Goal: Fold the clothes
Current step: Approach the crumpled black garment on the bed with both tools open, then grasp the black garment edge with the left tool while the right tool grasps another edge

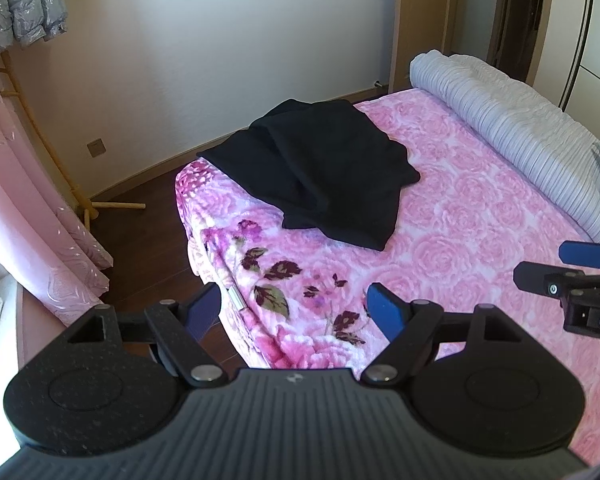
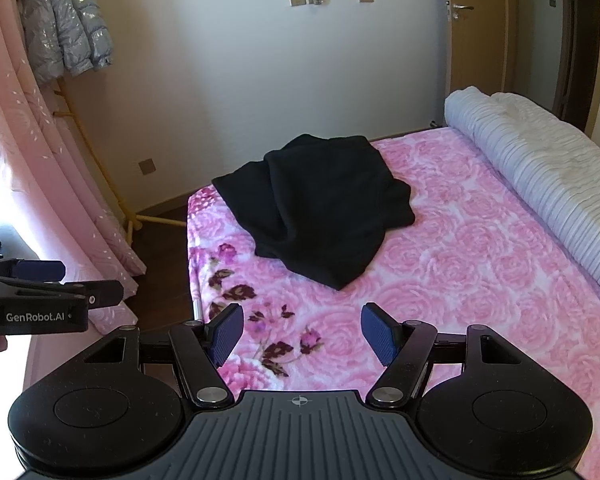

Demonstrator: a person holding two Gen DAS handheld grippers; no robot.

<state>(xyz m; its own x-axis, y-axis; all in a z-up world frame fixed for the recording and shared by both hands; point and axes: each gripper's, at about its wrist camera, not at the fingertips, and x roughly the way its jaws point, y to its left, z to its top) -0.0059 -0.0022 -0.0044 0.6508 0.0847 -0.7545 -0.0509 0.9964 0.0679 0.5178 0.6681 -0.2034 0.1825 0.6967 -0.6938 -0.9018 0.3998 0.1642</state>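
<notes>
Looking across from the left edge, I am seeing a pink curtain (image 2: 28, 152) hanging by the window, and a silver padded jacket (image 2: 66, 32) hanging on a wooden rack (image 2: 100, 168) beside it. My left gripper (image 1: 296, 310) is hovering over the near corner of the bed (image 1: 480, 240), its blue pads (image 1: 386, 312) standing spread with nothing between them; under it I am seeing the floral blanket's edge and dark floor. In the right wrist view the same gripper is showing from the side at the left edge, with part of a hand under it. Further in, the black garment (image 2: 320, 208) is lying loosely bunched on the pink rose-patterned blanket, at the bed's far left corner, one edge reaching over the side, well apart from both grippers. My right gripper (image 2: 302, 334) is hanging over the blanket nearer to me, fingers likewise spread and gripping nothing. Along the right side a rolled striped grey duvet (image 2: 540, 180) is lying on the bed, and behind it a wooden door (image 2: 476, 40) is standing.
</notes>
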